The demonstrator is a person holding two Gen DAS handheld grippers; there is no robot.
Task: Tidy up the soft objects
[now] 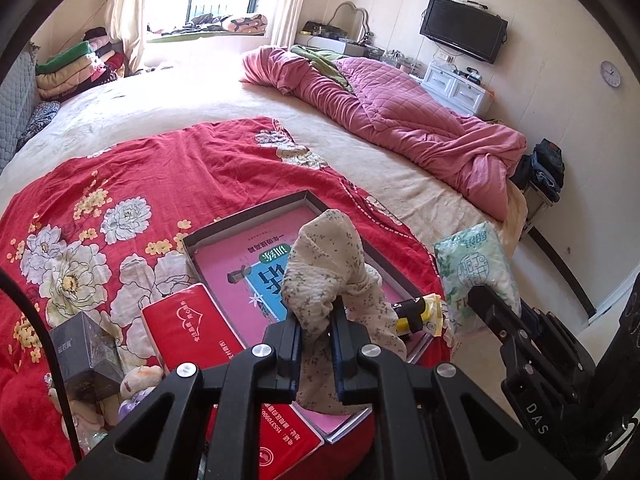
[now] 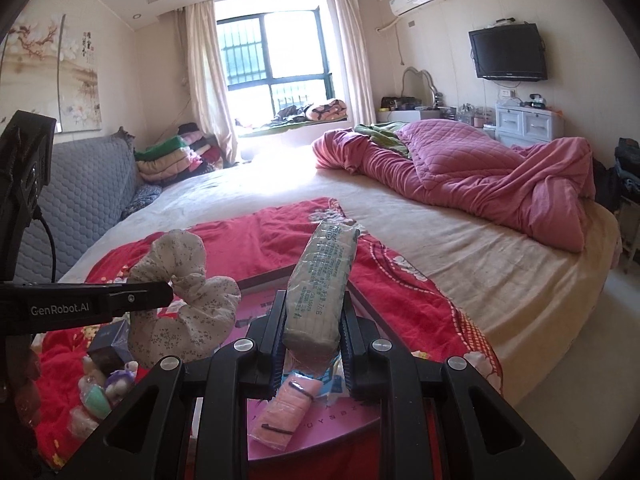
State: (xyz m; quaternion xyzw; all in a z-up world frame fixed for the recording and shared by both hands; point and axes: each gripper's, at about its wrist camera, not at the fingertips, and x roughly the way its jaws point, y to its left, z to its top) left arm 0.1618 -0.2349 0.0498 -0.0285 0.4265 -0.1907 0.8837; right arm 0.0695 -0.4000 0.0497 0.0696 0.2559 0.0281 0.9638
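Observation:
My left gripper (image 1: 316,344) is shut on a beige floral cloth scrunchie (image 1: 328,264), held above a shallow dark-rimmed box (image 1: 248,216) with a pink book in it. The scrunchie also shows in the right wrist view (image 2: 188,288). My right gripper (image 2: 312,344) is shut on a pale green tissue pack (image 2: 320,280), held upright above the box; the pack also shows in the left wrist view (image 1: 476,272). A pink folded cloth (image 2: 288,412) lies in the box below the right gripper.
A red tissue pack (image 1: 188,324), a dark small box (image 1: 88,356), small plush toys (image 1: 136,388) and a yellow-black item (image 1: 416,312) lie on the red floral blanket (image 1: 160,176). A pink quilt (image 2: 480,176) is bunched at the bed's far right.

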